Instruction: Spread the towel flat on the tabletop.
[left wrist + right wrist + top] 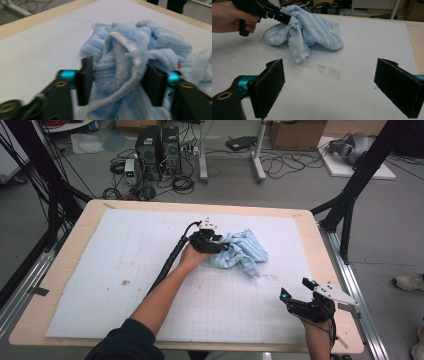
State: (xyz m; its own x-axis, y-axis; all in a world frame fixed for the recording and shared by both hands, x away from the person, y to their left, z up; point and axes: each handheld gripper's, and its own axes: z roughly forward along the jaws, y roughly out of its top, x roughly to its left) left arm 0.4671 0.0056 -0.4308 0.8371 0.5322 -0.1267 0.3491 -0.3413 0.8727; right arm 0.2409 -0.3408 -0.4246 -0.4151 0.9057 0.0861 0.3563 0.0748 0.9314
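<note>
Towel (240,252), crumpled just past the centre of my desk (75,240), bulges between the pads of my left gripper (117,82), so I may lift one fold and drop it, while my right gripper (332,87) waits spread at five o'clock.

Lab or test workshop: bare grey floor (300,195) strewn with loose cables (280,165), two computer towers (159,147) standing on it, black frame struts (357,180) at the sides, cardboard boxes (295,134) behind, and a wooden bench (70,250) under a gridded white mat (125,270).
</note>
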